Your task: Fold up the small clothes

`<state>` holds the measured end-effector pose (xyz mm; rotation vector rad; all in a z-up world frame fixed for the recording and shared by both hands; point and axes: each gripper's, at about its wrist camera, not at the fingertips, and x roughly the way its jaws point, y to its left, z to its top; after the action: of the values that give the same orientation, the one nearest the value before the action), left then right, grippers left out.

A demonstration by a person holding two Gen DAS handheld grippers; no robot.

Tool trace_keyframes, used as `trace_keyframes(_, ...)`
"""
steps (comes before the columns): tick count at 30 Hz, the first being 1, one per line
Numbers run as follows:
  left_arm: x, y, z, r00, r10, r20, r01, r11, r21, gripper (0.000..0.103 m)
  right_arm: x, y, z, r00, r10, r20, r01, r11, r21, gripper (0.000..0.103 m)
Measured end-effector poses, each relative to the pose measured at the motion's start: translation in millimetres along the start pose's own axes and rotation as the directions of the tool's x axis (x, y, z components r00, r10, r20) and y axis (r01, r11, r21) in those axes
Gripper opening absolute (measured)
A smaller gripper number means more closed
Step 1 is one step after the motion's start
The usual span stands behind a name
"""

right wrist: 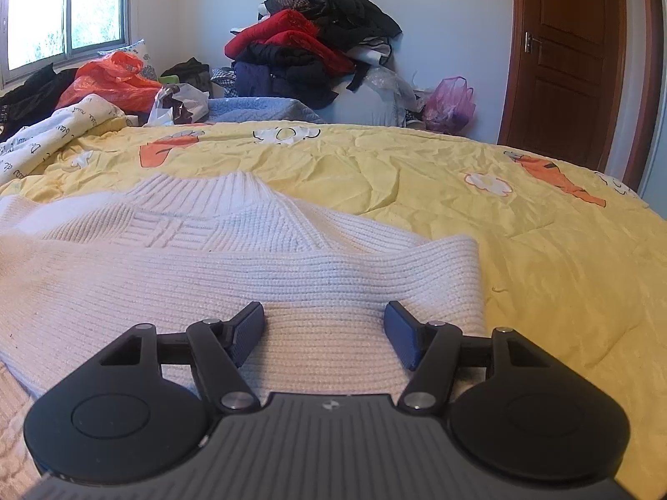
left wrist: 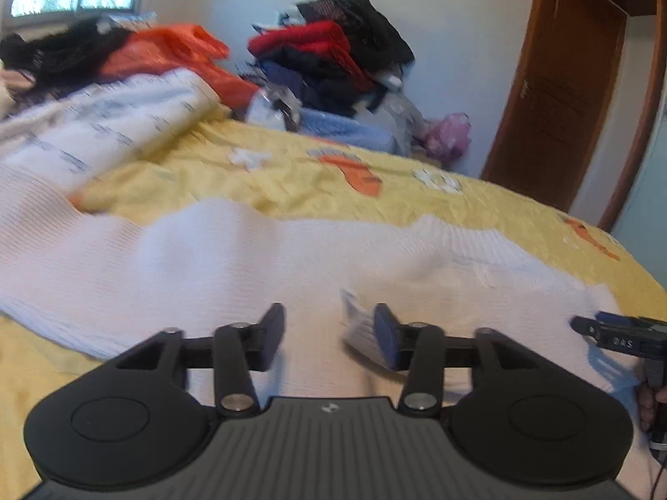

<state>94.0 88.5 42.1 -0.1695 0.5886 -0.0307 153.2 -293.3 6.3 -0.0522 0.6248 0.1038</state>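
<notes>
In the left wrist view, the left gripper [left wrist: 329,333] is hovering with jaws released over the white knit sweater [left wrist: 233,258], which is lying across the yellow bedspread [left wrist: 317,191]. In the right wrist view, the right gripper [right wrist: 324,331] is hanging over the sweater's folded edge, jaws spread, grasping nothing.

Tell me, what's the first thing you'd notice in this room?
A big white knitted sweater lies spread on the yellow bedspread with orange carrots, right in front of both open tools. Behind the bed, a tall heap of red and black clothes is piled against the wall, with an orange plastic bag near the window.
</notes>
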Motion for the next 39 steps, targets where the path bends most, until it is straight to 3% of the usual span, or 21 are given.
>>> trace_keyframes(1,-13,17,6,0.996,0.064,0.064,-0.063,0.998,-0.014,0.091,0,0,0,1.0,0.0,0.001,0.0,1.0,0.0,0.066)
trace_keyframes(3,-30,55,16,0.974,0.173,0.145,-0.164,0.984,-0.074,0.093,-1,1,0,1.0,0.0,0.002,0.0,1.0,-0.002,0.067)
trace_keyframes(5,-35,98,30,0.956,0.257,0.142,-0.235,0.959,-0.156,0.093,-1,1,1,1.0,-0.002,0.003,0.002,1.0,-0.005,0.067)
trace_keyframes(9,-35,189,50,0.9,0.425,0.094,-0.375,0.868,-0.326,0.093,-1,3,0,1.0,-0.007,0.004,0.007,1.0,-0.012,0.067)
trace_keyframes(10,-35,216,53,0.882,0.467,0.065,-0.41,0.827,-0.385,0.093,-1,2,0,1.0,-0.007,0.004,0.007,1.0,-0.012,0.068)
trace_keyframes(11,-33,237,55,0.875,0.483,0.041,-0.419,0.795,-0.438,0.093,-1,2,0,1.0,-0.007,0.005,0.007,1.0,-0.012,0.068)
trace_keyframes(15,-34,307,50,0.888,0.459,0.006,-0.36,0.705,-0.61,0.092,-1,3,0,1.0,-0.011,0.005,0.011,1.0,-0.016,0.068)
trace_keyframes(18,-28,328,46,0.893,0.451,-0.001,-0.342,0.678,-0.651,0.09,0,4,1,1.0,-0.013,0.005,0.013,1.0,-0.019,0.068)
trace_keyframes(22,-22,330,51,0.898,0.44,0.027,-0.337,0.724,-0.601,0.069,0,4,1,1.0,-0.013,0.005,0.013,1.0,-0.019,0.068)
trace_keyframes(26,-11,329,58,0.894,0.448,-0.001,-0.377,0.751,-0.541,0.063,0,4,1,1.0,-0.013,0.005,0.013,1.0,-0.019,0.069)
trace_keyframes(27,-9,328,59,0.889,0.457,-0.004,-0.391,0.756,-0.524,0.057,0,4,1,1.0,-0.013,0.005,0.013,1.0,-0.019,0.069)
trace_keyframes(29,-7,324,62,0.877,0.481,-0.019,-0.427,0.759,-0.492,0.039,0,4,1,1.0,-0.013,0.005,0.013,1.0,-0.019,0.069)
trace_keyframes(30,-7,322,63,0.87,0.493,-0.025,-0.444,0.759,-0.476,0.023,0,4,1,1.0,-0.013,0.005,0.013,1.0,-0.019,0.069)
trace_keyframes(31,-7,321,65,0.874,0.484,-0.029,-0.441,0.768,-0.465,0.009,0,4,1,1.0,-0.012,0.005,0.012,1.0,-0.018,0.069)
trace_keyframes(36,-20,288,82,0.847,0.531,0.02,-0.48,0.782,-0.398,0.008,0,4,1,1.0,-0.012,0.005,0.012,1.0,-0.018,0.069)
trace_keyframes(39,-34,244,95,0.867,0.484,0.117,-0.416,0.833,-0.364,0.008,0,5,1,1.0,-0.01,0.006,0.011,1.0,-0.017,0.069)
